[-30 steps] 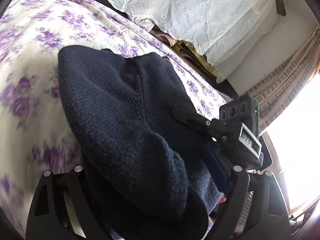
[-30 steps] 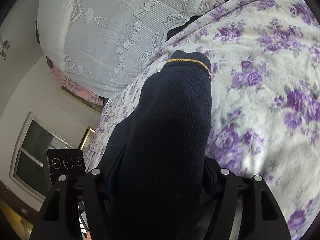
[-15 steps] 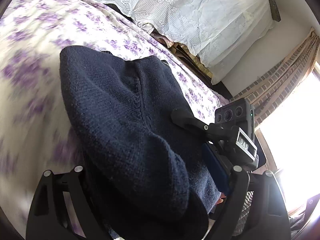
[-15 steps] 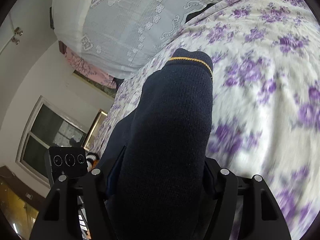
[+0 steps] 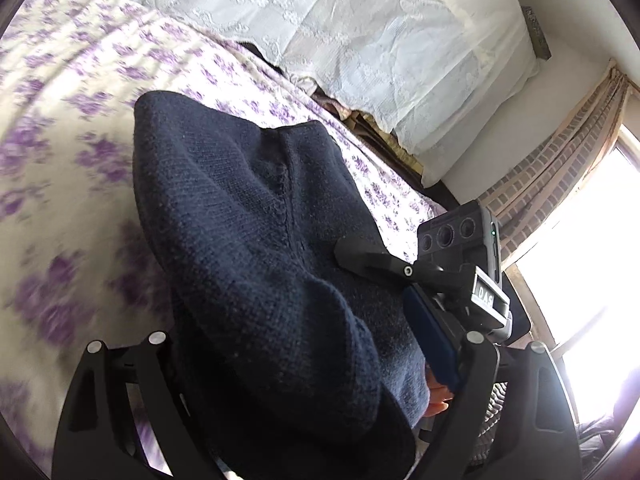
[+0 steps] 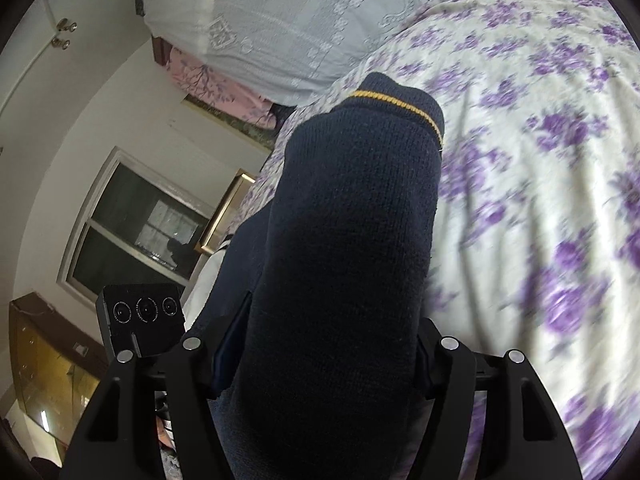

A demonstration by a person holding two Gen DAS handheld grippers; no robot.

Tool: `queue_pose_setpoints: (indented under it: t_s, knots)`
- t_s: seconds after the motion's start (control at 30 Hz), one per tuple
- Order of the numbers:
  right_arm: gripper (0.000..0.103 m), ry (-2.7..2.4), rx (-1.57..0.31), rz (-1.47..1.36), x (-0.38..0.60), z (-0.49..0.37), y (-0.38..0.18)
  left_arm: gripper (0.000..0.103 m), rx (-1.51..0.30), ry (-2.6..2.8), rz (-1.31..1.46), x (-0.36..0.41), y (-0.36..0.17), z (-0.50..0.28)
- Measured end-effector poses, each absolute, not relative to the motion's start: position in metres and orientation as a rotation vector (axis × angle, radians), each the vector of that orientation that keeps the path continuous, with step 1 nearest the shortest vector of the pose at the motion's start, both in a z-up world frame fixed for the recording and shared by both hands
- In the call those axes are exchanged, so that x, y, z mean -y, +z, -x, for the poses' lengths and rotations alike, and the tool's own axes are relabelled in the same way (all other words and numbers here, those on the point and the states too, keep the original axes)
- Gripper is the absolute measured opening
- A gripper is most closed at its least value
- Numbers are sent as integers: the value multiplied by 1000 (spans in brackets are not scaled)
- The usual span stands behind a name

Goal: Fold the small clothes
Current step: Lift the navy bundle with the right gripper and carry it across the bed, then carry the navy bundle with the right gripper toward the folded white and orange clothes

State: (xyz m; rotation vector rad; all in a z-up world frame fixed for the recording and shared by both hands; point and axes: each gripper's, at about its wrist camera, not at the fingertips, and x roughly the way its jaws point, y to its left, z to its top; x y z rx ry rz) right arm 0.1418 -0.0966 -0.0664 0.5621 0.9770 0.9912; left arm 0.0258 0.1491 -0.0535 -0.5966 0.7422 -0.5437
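Left wrist view: the left gripper [image 5: 288,412] has its fingers pinching a bunch of the navy sweater [image 5: 256,240], which hangs up off the floral bed [image 5: 60,184] — the right gripper [image 5: 360,254] sits at the sweater's far edge, toward the window side. Right wrist view: the right gripper [image 6: 324,392] is clamped on the cloth too, a sleeve with a yellow-striped cuff [image 6: 396,100] draping forward above the bed [image 6: 540,184]. I'd say the folding is barely started — nothing lies flat yet, so laying it out and every fold is left.
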Motion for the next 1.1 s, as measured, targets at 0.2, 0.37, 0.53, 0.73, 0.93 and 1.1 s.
queue_pose_setpoints:
  t_s: [0.2,0.37,0.53,0.73,0.93,1.1]
  knots:
    - [68,1044,-1006,-549,67,-112,-56,84,-717,-489,582,-169,-45,9]
    - [68,1080,-1031,-528,37,-96,-48,84,-683,-447,588,-193,-39,32]
    - [68,1121,-1038,-497,6,-83,-32,84,-634,-400,593,-221,-28,55]
    - [68,1178,-1036,-434,-47,-82,-4,85,-571,-340,595,-259,-12,79]
    - [68,1248,-1042,-399,-89,-76,15,85,-522,-279,592,-293,2,101]
    - [68,1296,-1031,-370,-121,-74,33,85,-473,-242,593,-317,17,116]
